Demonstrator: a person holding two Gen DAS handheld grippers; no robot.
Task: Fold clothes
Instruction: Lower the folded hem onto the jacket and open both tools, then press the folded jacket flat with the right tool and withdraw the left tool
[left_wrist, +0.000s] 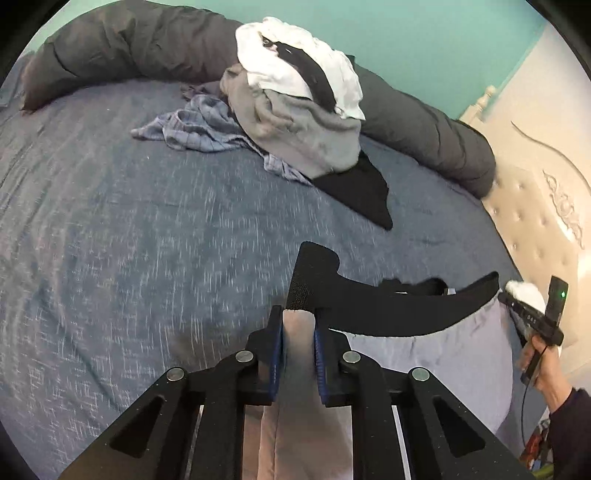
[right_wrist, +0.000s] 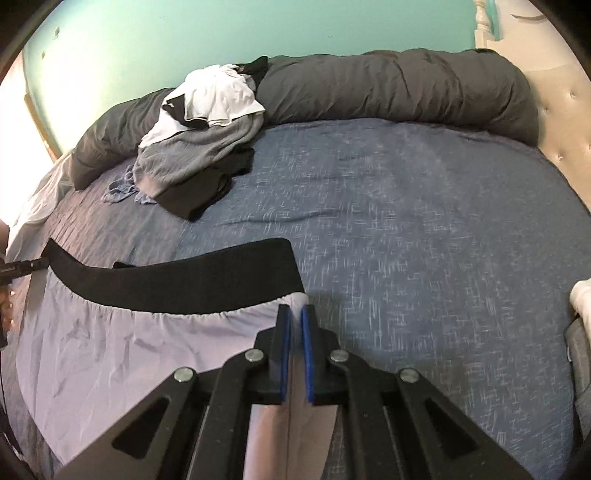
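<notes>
A lavender garment (right_wrist: 129, 350) with a wide black elastic waistband (right_wrist: 177, 277) is stretched between both grippers over the blue bed sheet (right_wrist: 406, 221). My right gripper (right_wrist: 294, 310) is shut on the fabric just below the waistband's right end. My left gripper (left_wrist: 297, 314) is shut on the opposite corner, with the waistband (left_wrist: 388, 306) folded up over its fingertips and lavender cloth (left_wrist: 424, 354) hanging to the right. The right gripper (left_wrist: 517, 302) also shows in the left wrist view, held by a hand (left_wrist: 543, 365). The left gripper (right_wrist: 22, 269) shows at the far left edge of the right wrist view.
A pile of clothes (left_wrist: 295, 110) in white, grey, black and checked blue lies at the back of the bed (right_wrist: 199, 140). A rolled dark grey duvet (right_wrist: 388, 88) runs along the teal wall. A cream tufted headboard (left_wrist: 535, 206) stands to the right. Something white (right_wrist: 581, 299) lies at the right edge.
</notes>
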